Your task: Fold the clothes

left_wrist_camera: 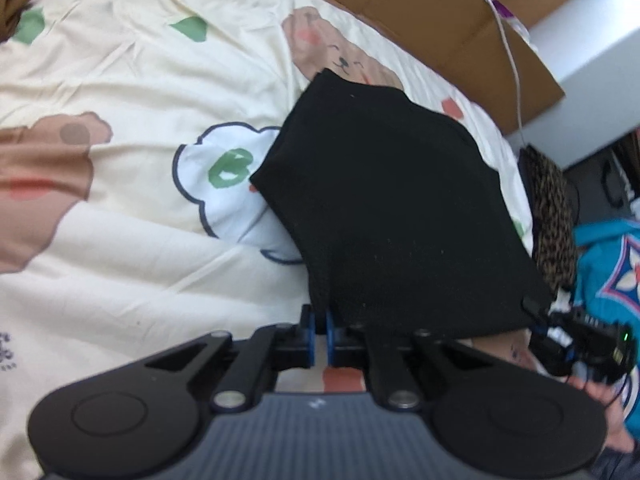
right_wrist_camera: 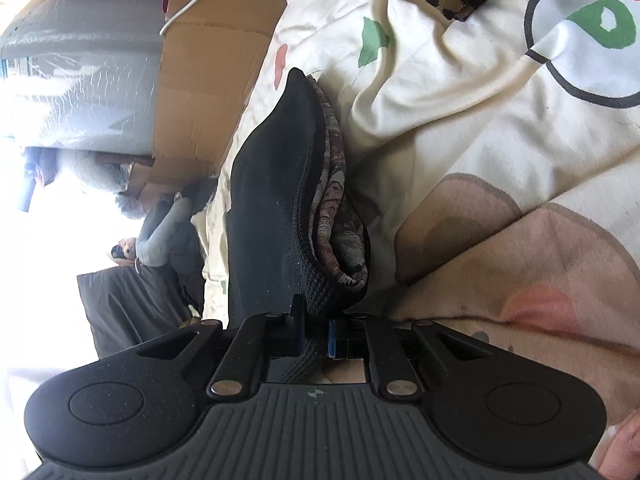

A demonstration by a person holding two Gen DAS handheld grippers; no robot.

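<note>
Left gripper (left_wrist_camera: 320, 334), bottom centre: jaws pressed together at the black garment's (left_wrist_camera: 392, 208) near left corner; whether it pinches cloth, cannot tell. Right gripper (right_wrist_camera: 316, 338) pinches the opposite corner. Garment runs away toward upper frame over the bed (left_wrist_camera: 120, 92).
</note>
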